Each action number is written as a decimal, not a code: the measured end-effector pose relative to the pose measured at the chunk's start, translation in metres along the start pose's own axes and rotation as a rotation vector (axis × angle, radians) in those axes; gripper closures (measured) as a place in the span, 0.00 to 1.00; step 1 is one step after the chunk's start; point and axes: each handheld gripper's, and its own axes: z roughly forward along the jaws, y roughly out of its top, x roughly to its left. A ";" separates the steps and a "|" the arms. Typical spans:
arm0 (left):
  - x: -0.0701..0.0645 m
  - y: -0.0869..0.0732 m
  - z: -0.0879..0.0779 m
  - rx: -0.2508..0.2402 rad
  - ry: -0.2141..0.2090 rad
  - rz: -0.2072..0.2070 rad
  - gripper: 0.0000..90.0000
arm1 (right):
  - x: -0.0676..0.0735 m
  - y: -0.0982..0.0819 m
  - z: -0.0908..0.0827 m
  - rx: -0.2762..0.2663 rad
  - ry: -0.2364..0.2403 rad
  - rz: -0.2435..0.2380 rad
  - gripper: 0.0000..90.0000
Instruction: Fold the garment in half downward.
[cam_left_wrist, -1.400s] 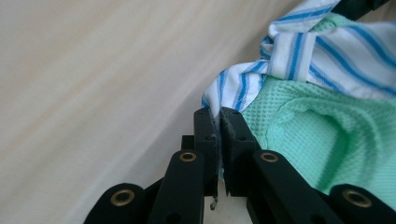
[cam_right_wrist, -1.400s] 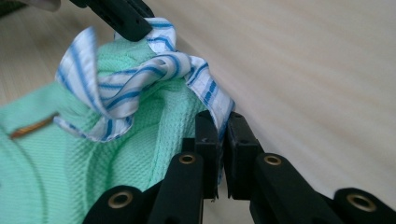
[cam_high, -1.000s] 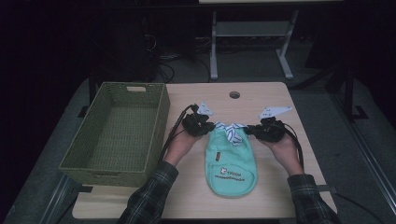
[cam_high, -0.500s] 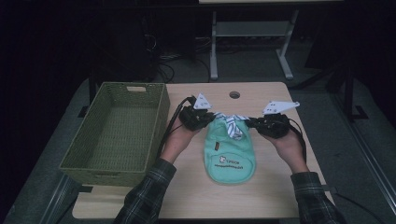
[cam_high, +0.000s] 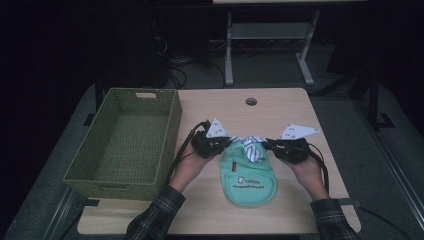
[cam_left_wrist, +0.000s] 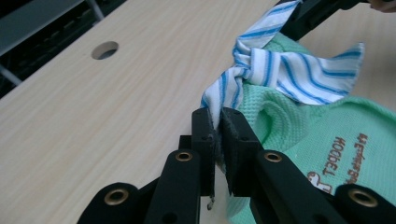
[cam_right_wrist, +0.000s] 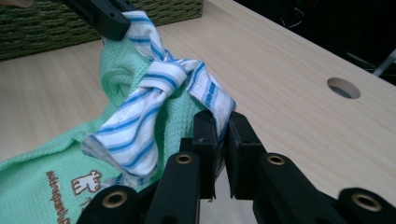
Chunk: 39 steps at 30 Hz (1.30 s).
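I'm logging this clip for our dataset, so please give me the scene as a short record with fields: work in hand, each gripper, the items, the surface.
work in hand: pulling the two ends of a striped strip knotted at the top of a green pouch
left gripper: shut on one end of the striped strip
right gripper: shut on the other end of it
green pouch: lies flat on the table, printed logo facing up
woven basket: left of the pouch
table: light wood, round hole near the far edge
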 end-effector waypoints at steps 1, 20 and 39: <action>-0.002 -0.001 0.000 0.000 0.000 0.006 0.92 | 0.001 -0.003 -0.001 0.001 -0.002 -0.010 0.92; -0.062 -0.023 -0.008 0.027 -0.148 0.068 0.91 | 0.032 -0.039 -0.024 0.054 0.059 -0.003 0.91; -0.080 -0.053 0.022 0.217 -0.178 0.097 0.93 | 0.051 -0.067 -0.011 0.151 0.130 0.022 0.95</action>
